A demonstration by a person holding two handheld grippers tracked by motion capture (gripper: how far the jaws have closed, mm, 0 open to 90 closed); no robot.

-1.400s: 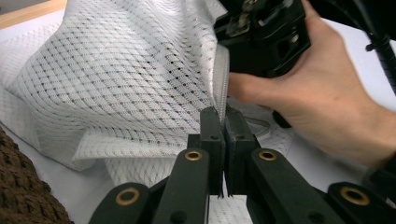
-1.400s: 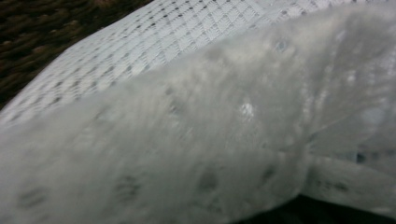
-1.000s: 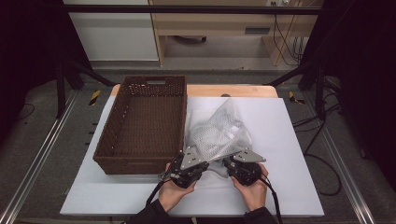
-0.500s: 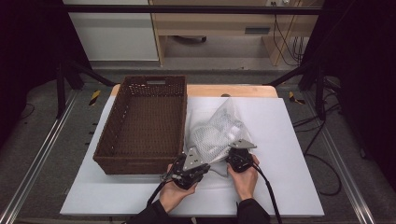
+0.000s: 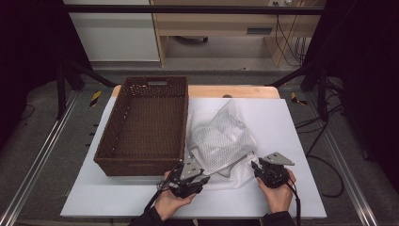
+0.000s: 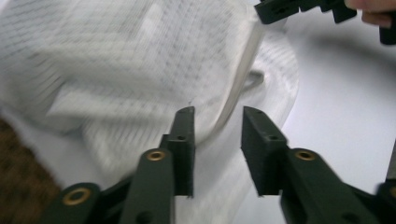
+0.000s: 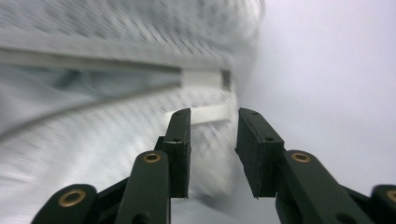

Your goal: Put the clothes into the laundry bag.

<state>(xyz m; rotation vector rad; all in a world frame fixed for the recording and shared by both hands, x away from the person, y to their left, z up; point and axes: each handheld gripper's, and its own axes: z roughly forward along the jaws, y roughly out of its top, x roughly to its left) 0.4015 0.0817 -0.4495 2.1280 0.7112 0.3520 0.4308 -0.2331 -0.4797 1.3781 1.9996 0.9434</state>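
At the near edge of the white table [image 5: 301, 122], 2 grippers are held, 1 in each hand. The left gripper [image 5: 200, 180] has just been opening; its jaws stand apart, with a white band of the mesh bag [image 5: 221, 141] seen between them, unpressed. The right gripper [image 5: 256, 167] has likewise just been opening, its jaws parted at the bag's near right corner. The bag lies crumpled mid-table, just beside the brown wicker basket [image 5: 117, 127] farther left.

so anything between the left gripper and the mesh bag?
Nothing visible. The left gripper sits right at the mesh bag, its jaws just opened, with the bag's white edge strip running up from the gap between them.
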